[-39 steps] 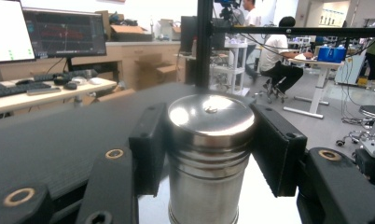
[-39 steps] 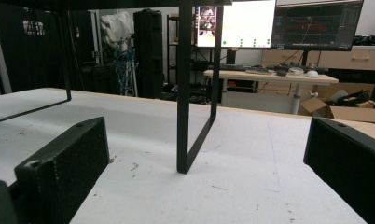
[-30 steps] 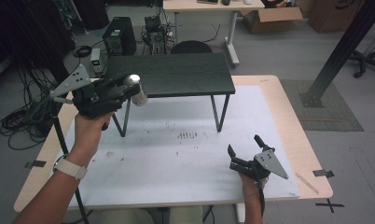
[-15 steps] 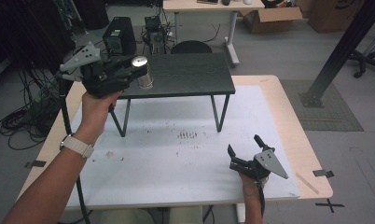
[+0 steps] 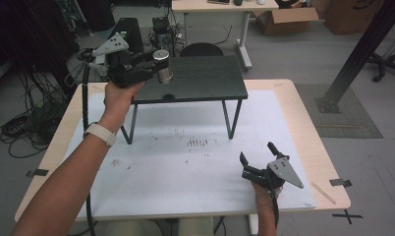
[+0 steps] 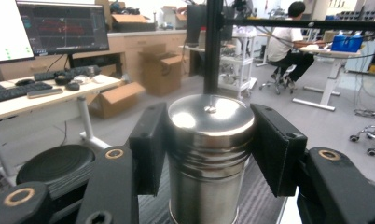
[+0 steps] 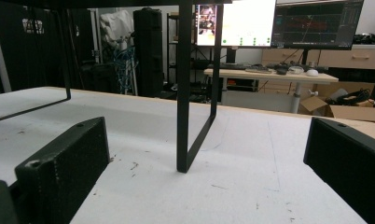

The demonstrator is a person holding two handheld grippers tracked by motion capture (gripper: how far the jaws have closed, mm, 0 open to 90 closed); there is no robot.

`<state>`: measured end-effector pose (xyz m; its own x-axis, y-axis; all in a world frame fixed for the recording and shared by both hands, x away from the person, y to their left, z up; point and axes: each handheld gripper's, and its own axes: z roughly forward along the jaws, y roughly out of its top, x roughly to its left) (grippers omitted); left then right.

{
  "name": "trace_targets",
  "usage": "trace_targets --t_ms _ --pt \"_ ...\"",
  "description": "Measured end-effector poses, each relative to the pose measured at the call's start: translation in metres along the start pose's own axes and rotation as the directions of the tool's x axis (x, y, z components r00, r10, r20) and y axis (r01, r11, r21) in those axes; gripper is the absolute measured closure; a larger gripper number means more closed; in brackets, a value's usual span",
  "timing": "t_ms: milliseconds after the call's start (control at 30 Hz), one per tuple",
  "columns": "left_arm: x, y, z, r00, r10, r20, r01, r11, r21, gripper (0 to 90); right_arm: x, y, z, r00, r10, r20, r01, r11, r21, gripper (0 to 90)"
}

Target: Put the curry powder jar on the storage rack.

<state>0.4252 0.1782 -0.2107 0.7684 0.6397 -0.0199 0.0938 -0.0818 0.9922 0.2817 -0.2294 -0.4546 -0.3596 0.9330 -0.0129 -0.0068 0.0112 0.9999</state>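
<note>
The left hand-held gripper (image 5: 156, 66) is grasping a steel can (image 5: 162, 66) upright and carries it above the left end of the black shelf (image 5: 205, 78), so the step is placing; next it must lower the can on the shelf and release. Compared with before, the can went up and forward over the shelf, while the right hand-held gripper (image 5: 257, 160) rests released on the counter (image 5: 185, 167), unmoved.

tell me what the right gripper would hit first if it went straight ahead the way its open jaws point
Probably the near leg of the black stand: seen from the right gripper, it stands almost dead centre between the open jaws, with bare white mat before it. Depth is unclear.
</note>
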Motion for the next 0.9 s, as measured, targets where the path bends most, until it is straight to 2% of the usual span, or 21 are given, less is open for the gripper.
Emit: trace_targets --t_ms 133,467,533,900 --pt "0.004 -0.001 0.012 0.9998 0.0 -0.018 0.001 0.9997 0.025 49.1 0.0 0.0 0.0 1.0 0.0 0.0 0.0 1.0 0.0 0.0" --pt "0.01 -0.007 0.028 0.998 -0.007 -0.063 0.012 0.9967 0.08 49.1 0.0 0.0 0.0 1.0 0.001 0.001 -0.001 1.0 -0.002 0.0" --pt "0.01 -0.01 0.032 0.9971 0.002 -0.076 0.006 0.9941 0.108 49.1 0.0 0.0 0.0 1.0 0.001 0.0 -0.001 1.0 -0.002 0.0" --pt "0.014 -0.011 0.04 0.9924 0.008 -0.123 0.013 0.9858 0.167 49.1 0.0 0.0 0.0 1.0 0.002 0.001 -0.002 1.0 -0.004 0.0"
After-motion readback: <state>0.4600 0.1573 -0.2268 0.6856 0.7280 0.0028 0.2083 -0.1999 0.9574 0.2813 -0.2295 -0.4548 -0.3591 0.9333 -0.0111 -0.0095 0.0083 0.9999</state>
